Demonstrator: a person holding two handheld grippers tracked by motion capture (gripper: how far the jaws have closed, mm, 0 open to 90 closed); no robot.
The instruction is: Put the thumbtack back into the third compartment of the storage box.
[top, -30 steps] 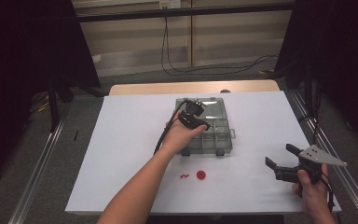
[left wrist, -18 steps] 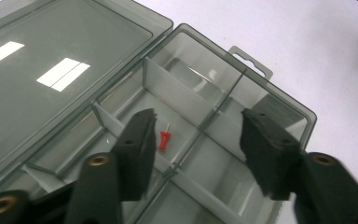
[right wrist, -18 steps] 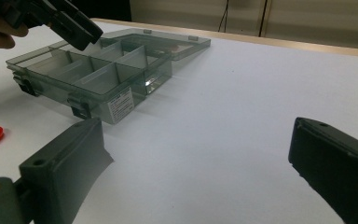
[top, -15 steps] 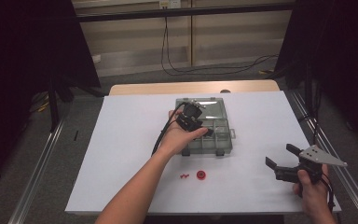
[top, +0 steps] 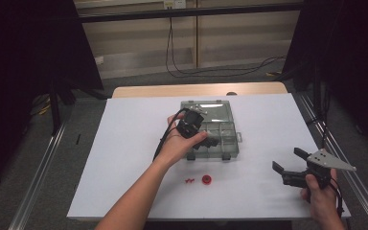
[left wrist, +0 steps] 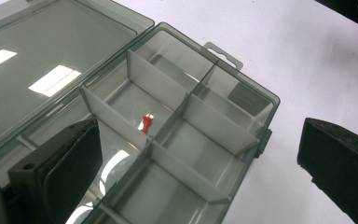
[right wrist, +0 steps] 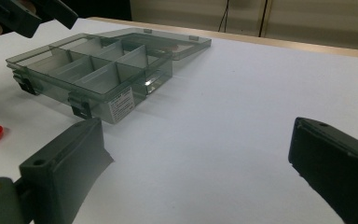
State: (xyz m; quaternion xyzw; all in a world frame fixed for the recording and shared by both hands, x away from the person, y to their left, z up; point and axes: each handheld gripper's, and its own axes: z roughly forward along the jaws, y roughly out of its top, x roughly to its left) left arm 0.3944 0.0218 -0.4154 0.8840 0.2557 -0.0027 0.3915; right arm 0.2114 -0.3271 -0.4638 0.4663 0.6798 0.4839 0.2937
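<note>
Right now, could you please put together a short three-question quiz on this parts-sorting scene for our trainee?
1. True or false: the left gripper has nothing between its jaws.
2. Where does the small red pin lie? A) in a compartment of the organizer box B) on the table C) on the box lid
3. Fill in: on the table in front of the box lies a red ____, beside another small red piece.

Key: 1 true, its jaws have just been opening; 2 A; 3 disc.
</note>
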